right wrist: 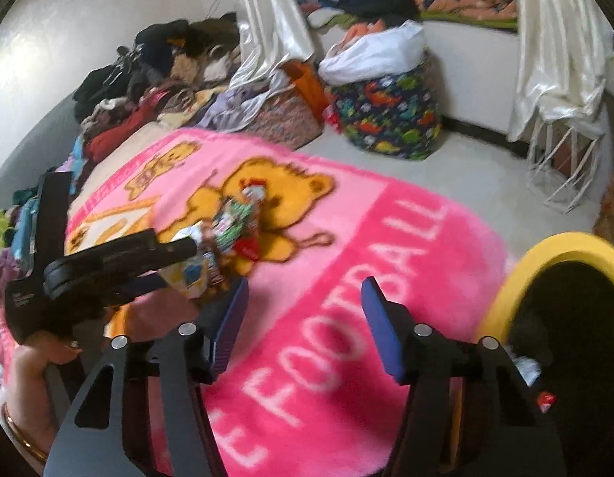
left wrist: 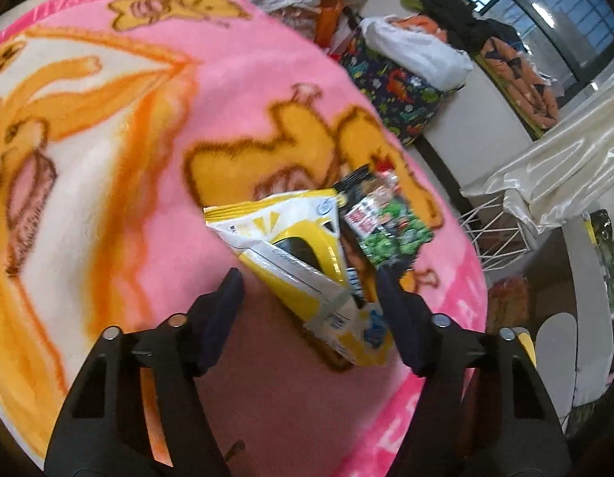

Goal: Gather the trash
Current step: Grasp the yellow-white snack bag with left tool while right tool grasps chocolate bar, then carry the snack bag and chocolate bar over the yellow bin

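Note:
A yellow and white snack wrapper (left wrist: pixel 303 262) lies on the pink bear blanket (left wrist: pixel 235 91), with a green and black wrapper (left wrist: pixel 390 222) next to it. My left gripper (left wrist: pixel 310 278) is open, its fingers on either side of the yellow wrapper's near end. In the right wrist view the left gripper (right wrist: pixel 108 262) reaches over the wrappers (right wrist: pixel 227 230). My right gripper (right wrist: pixel 305 302) is open and empty above the blanket (right wrist: pixel 346 278). A yellow-rimmed black bin (right wrist: pixel 565 318) stands at the right, with some trash inside.
A dinosaur-print bag (right wrist: pixel 390 115) with a white sack on top stands on the floor beyond the blanket. Piles of clothes (right wrist: pixel 155 79) line the wall at the left. A white wire rack (right wrist: pixel 561 167) and curtains stand at the right.

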The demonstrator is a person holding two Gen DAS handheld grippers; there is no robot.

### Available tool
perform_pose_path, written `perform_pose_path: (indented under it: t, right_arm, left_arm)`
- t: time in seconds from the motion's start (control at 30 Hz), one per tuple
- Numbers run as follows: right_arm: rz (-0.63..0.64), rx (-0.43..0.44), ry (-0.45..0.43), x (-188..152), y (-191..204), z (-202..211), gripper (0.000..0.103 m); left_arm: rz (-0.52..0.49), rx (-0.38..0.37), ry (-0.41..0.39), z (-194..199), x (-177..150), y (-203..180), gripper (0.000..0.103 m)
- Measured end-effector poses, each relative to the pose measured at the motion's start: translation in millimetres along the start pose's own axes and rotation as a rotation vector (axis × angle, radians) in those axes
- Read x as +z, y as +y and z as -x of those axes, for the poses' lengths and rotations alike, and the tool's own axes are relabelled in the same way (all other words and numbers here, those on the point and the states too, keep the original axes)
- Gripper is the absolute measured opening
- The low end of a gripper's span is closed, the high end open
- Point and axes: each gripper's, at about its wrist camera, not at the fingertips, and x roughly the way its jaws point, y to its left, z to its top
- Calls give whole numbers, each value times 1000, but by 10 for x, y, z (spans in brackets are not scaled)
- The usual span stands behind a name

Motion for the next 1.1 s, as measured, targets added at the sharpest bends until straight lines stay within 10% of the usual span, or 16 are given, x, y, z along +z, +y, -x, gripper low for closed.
perform_pose_path:
  t: [0.7, 0.93, 1.1]
  right_arm:
    - [159, 127, 160, -15, 514, -795, 51]
    - [133, 153, 176, -36, 462, -814, 11]
    - [70, 214, 167, -71, 345, -580, 11]
  left_arm:
    - [63, -136, -43, 376, -36, 510, 30]
    - [43, -150, -90, 523, -31, 468, 30]
    - [32, -181, -120, 637, -27, 428, 30]
